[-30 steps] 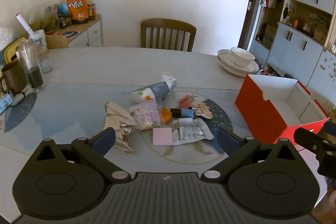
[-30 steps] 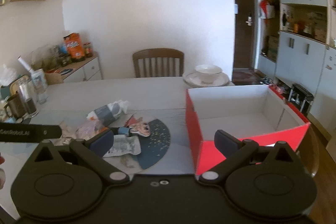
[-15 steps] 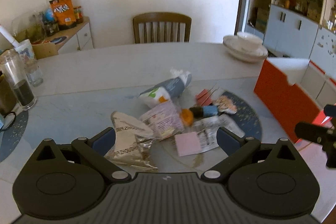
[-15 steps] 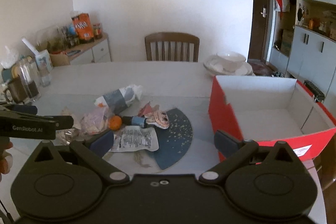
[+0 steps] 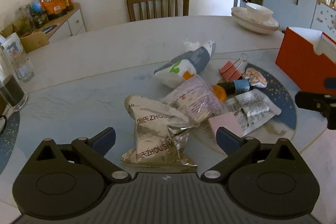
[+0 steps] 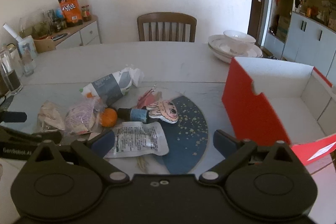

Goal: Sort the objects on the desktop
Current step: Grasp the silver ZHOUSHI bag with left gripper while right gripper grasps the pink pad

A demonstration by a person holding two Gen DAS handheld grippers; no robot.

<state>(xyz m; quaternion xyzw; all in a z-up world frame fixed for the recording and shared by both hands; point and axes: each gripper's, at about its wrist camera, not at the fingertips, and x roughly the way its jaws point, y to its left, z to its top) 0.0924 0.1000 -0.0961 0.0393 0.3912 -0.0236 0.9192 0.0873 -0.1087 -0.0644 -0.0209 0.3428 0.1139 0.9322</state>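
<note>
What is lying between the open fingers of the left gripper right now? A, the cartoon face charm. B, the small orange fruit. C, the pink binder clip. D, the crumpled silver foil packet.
D: in the left wrist view the silver foil packet lies in the gap of the open left gripper; the orange fruit, binder clip and face charm lie farther out.
</note>
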